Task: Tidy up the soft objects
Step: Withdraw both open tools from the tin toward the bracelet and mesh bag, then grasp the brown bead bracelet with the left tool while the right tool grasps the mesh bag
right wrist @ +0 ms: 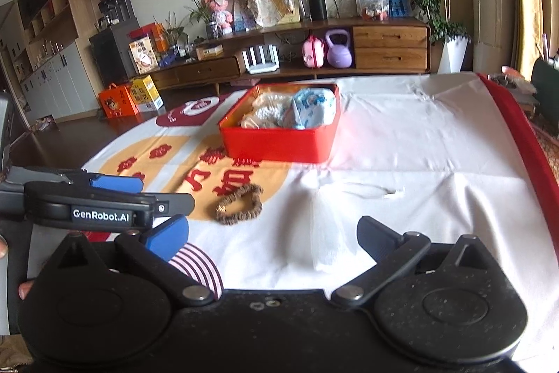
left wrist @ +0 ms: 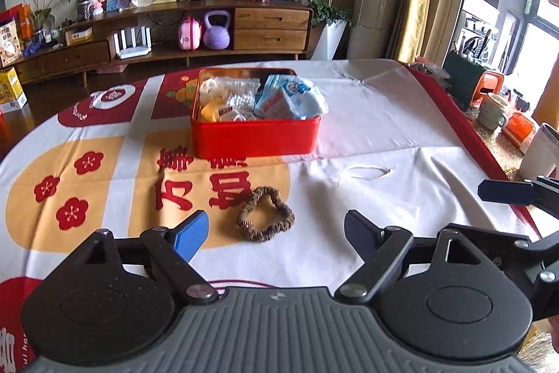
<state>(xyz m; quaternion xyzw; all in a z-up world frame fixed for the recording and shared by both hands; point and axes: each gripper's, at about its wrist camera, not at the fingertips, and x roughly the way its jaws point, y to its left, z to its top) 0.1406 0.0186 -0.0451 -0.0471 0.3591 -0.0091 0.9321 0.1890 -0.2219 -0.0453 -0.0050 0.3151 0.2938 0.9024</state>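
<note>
A red tin [left wrist: 255, 138] [right wrist: 279, 145] sits mid-table, filled with soft packets, among them a blue-and-white pack [left wrist: 293, 98] [right wrist: 312, 109]. In front of it a brown scrunchie [left wrist: 265, 214] [right wrist: 239, 203] lies on the cloth, and a thin white hair loop [left wrist: 367, 171] [right wrist: 372, 190] lies to its right. My left gripper [left wrist: 276, 233] [right wrist: 150, 191] is open, hovering just short of the scrunchie, with nothing between its fingers. My right gripper [right wrist: 272, 238] is wide open over a white mesh piece [right wrist: 325, 236]. A pink striped item [right wrist: 204, 264] lies by its blue finger [right wrist: 167, 240].
A white, red and orange printed cloth [left wrist: 401, 114] covers the table. Cups and jars [left wrist: 492, 107] stand beyond its red right edge. A wooden sideboard [right wrist: 387, 48] with a purple kettlebell [left wrist: 216, 30] runs along the far wall.
</note>
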